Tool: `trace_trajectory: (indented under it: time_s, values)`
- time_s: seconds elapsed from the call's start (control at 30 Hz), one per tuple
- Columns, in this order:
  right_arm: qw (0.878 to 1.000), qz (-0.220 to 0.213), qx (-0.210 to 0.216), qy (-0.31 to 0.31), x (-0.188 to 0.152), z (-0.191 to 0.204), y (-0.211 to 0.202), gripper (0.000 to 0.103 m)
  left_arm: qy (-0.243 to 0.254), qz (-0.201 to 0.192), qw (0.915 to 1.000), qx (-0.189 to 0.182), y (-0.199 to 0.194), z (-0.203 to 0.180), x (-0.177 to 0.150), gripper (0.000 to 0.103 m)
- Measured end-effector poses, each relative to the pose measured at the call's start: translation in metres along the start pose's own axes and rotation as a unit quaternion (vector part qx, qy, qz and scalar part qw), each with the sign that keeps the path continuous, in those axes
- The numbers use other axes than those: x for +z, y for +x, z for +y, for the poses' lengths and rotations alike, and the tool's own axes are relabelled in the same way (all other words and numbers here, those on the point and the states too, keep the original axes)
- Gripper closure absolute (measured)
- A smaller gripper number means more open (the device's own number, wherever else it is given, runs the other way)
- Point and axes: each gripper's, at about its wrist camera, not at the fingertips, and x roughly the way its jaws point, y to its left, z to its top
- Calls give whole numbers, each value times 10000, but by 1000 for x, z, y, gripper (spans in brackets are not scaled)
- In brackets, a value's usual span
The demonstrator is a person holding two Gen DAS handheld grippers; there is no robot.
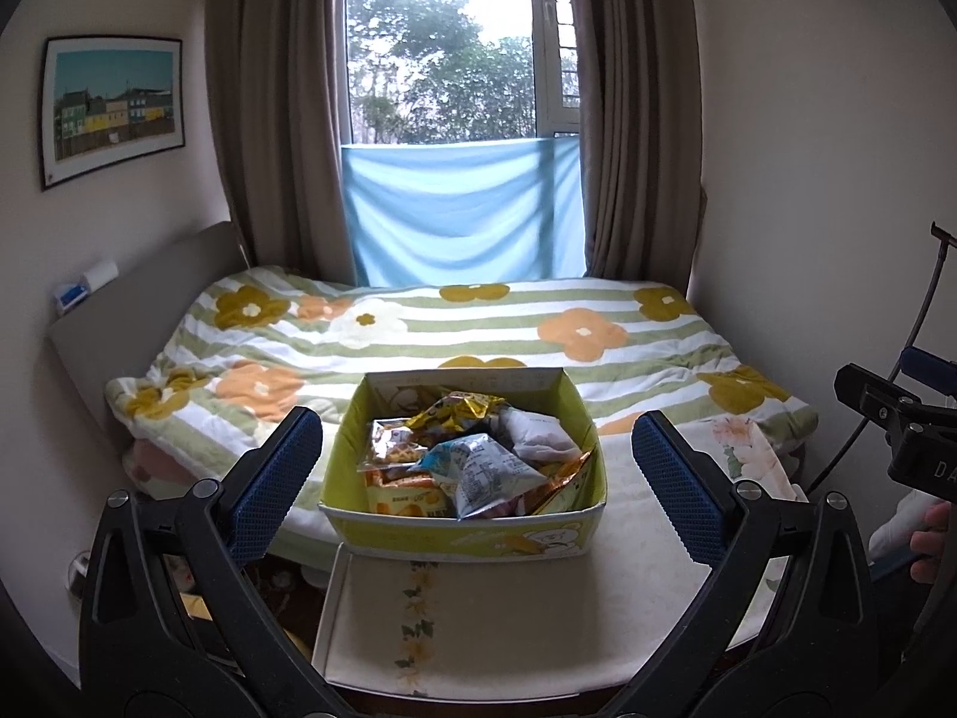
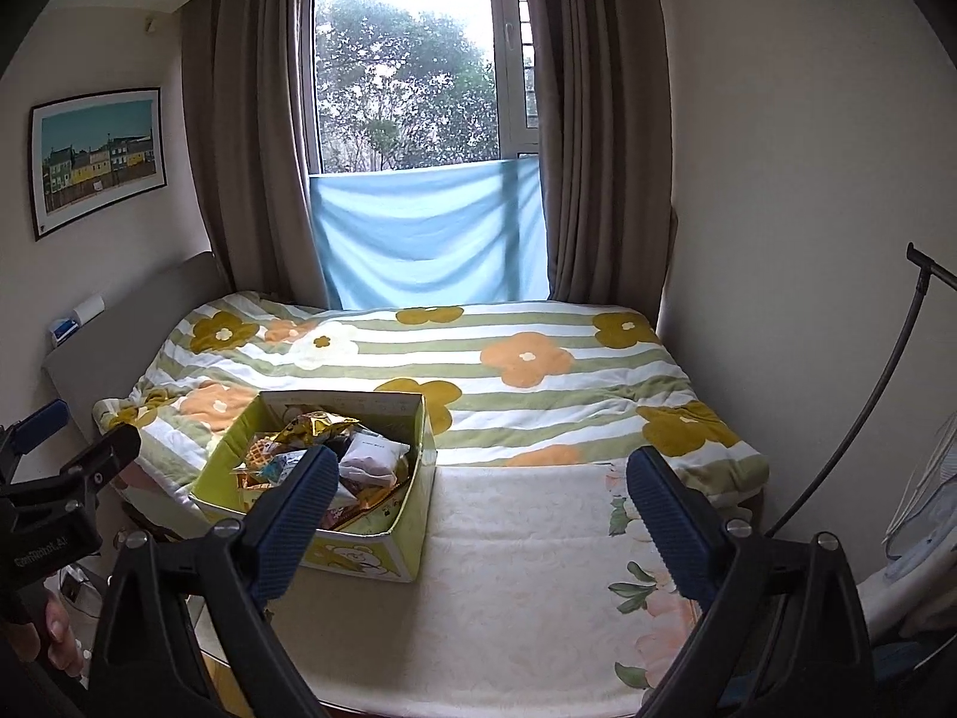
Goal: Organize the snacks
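Observation:
A yellow-green cardboard box (image 1: 466, 532) with a bear print sits on the cream bed sheet, filled with several snack packets (image 1: 478, 461). My left gripper (image 1: 475, 475) is open; its blue pads stand apart on either side of the box's near end without touching it. In the right wrist view the same box (image 2: 365, 556) lies at the left, and my right gripper (image 2: 478, 514) is open over bare sheet to the box's right, with nothing between its fingers. Its left finger (image 2: 293, 520) overlaps the box's near side in the picture.
The bed (image 2: 526, 586) fills the room up to the window and curtains. A floral striped quilt (image 1: 478, 335) covers its far half. A grey headboard (image 1: 137, 311) stands at the left, a wall at the right. A black stand with a cable (image 2: 867, 395) rises at the right edge.

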Motion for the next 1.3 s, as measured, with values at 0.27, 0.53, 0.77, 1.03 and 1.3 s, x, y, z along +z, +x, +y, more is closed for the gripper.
trace_trajectory:
  time_s: [0.27, 0.53, 0.77, 1.03, 1.3]
  values:
    - [10000, -51, -20, -5, 1, 4, -1, 7, 20, -33, 10000, -35, -1, -1, 0, 0]
    - [10000, -55, -19, -5, 1, 3, -1, 7, 35, -42, 10000, -23, -3, -1, -1, 0]
    - [10000, -45, -23, -11, 1, 3, -1, 7, 26, -31, 10000, -29, -3, -1, -2, 0]
    - [10000, 3, -87, 17, 0, 1, -1, 7, 29, 7, 10000, -15, -3, -2, -3, 0]
    - [10000, 9, -91, 21, 1, 1, 0, 7, 52, -11, 10000, 71, 2, -5, -2, 0]
